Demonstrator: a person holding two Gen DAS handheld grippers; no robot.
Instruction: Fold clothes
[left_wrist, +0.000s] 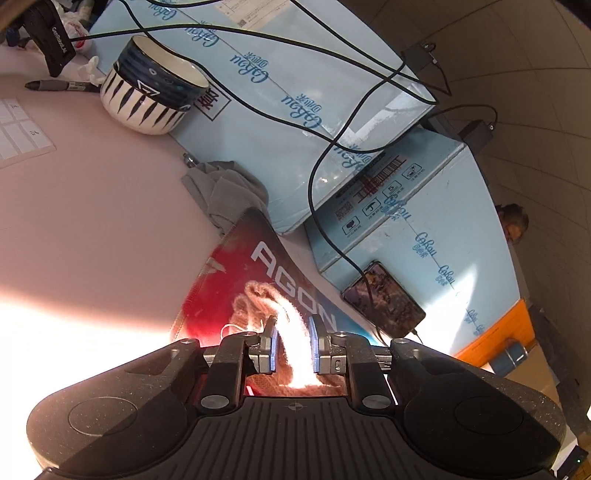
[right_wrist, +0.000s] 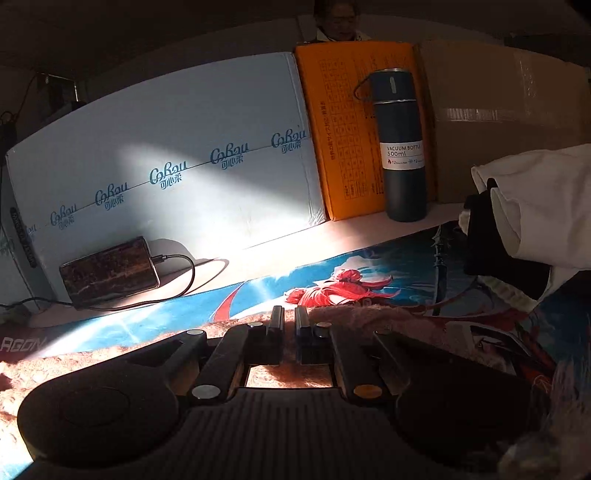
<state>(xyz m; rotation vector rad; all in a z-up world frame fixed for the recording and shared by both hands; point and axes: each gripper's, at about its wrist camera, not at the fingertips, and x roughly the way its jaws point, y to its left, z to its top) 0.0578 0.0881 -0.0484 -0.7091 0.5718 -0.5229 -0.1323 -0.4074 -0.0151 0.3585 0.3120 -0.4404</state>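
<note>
A fuzzy pink-brown knitted garment (left_wrist: 266, 306) lies on the printed AGON desk mat (left_wrist: 236, 266). My left gripper (left_wrist: 292, 332) has its blue-padded jaws apart, with a raised fold of the garment standing between them; the fingers do not clearly press it. In the right wrist view the same garment (right_wrist: 369, 317) spreads across the mat (right_wrist: 388, 254) under my right gripper (right_wrist: 290, 319), whose dark jaws stand almost together with a narrow gap. I cannot see cloth pinched between them.
Light blue cartons (left_wrist: 280, 92) line the table's back, with cables, a phone (left_wrist: 384, 299) and a striped bowl (left_wrist: 151, 92). A grey cloth (left_wrist: 221, 192) lies by the mat. On the right stand a vacuum bottle (right_wrist: 402, 147), an orange box (right_wrist: 340, 129) and white and black clothes (right_wrist: 532, 206).
</note>
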